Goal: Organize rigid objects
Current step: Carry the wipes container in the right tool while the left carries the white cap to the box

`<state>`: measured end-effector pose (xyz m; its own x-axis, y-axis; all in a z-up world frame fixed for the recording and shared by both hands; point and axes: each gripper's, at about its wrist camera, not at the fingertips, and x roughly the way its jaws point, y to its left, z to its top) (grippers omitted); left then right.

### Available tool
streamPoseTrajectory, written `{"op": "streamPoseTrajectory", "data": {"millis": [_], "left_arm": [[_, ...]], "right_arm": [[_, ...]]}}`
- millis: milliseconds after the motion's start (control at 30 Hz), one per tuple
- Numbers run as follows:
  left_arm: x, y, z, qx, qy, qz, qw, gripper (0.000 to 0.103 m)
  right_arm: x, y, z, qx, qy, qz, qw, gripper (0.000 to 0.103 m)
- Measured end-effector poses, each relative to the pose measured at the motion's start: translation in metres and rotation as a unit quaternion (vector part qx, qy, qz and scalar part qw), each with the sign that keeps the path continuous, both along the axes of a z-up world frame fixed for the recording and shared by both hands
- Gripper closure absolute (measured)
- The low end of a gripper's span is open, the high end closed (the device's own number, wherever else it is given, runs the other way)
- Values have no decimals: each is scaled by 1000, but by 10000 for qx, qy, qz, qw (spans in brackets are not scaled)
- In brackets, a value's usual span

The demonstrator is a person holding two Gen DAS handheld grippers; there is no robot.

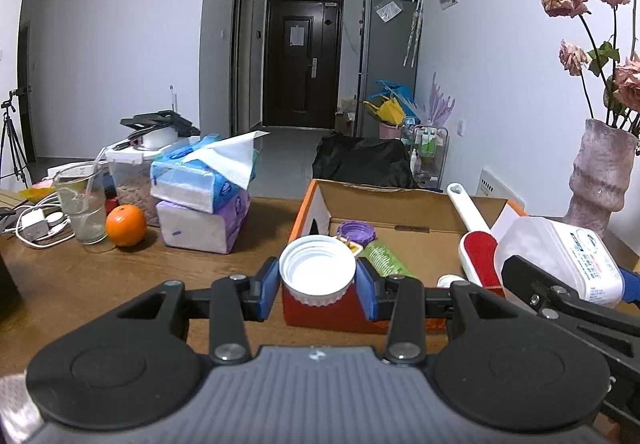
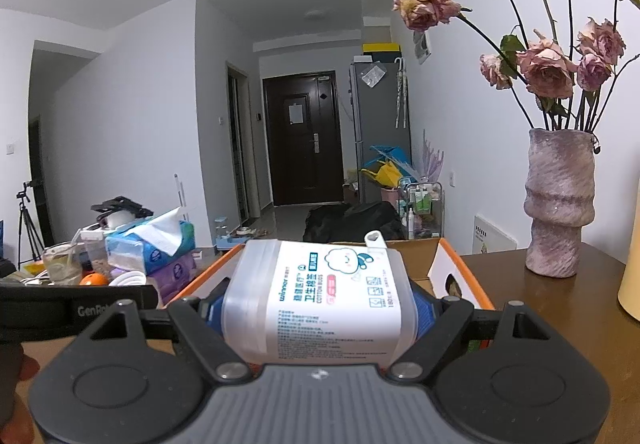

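I hold the white screw cap [image 1: 317, 273] pinched in my left hand-held gripper [image 1: 316, 284] and the cotton-bud box [image 2: 320, 296] clamped in my right hand-held gripper [image 2: 316, 308], both near the cardboard box [image 1: 384, 204], probably so each can go inside.

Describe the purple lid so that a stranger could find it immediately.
Find the orange-edged cardboard box on the wooden table. The purple lid lies on its floor near the left wall, beside a green packet. It is the only purple round thing there.
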<state>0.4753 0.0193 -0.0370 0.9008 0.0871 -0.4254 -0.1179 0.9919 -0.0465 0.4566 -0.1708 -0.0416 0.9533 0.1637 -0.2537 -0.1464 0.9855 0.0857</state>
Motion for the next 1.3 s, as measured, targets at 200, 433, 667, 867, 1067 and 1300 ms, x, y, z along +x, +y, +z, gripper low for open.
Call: {"op": "streamPoseTrajectory", "data": {"millis": [200,433,667,867,1067,1300], "left_arm": [[21,-9,0,-19,-41,-8,10000,61],[46,-18,-2,-38,-59,-18,10000,61],[68,-24,-2,-22,-96,-50,9999,61],[85,-26,-3,-5,-122,-42,9999,61],[106,-28,-6,44,-113,-52,9999,61],[125,-29,-9,73,-87,-24,9999,61]], "right_arm": [[19,-7,-2,-14,-3,-52,10000,21],[40,-13,-5,-25,5,-120,9999,21],[60,-15,-9,-76,20,-178,9998,21],[79,-14,-13,-150,26,-213,9997,21],[97,-12,-18,-245,40,-262,9993,21],[115,-12,-24,-290,90,-336,9990,21]]}}
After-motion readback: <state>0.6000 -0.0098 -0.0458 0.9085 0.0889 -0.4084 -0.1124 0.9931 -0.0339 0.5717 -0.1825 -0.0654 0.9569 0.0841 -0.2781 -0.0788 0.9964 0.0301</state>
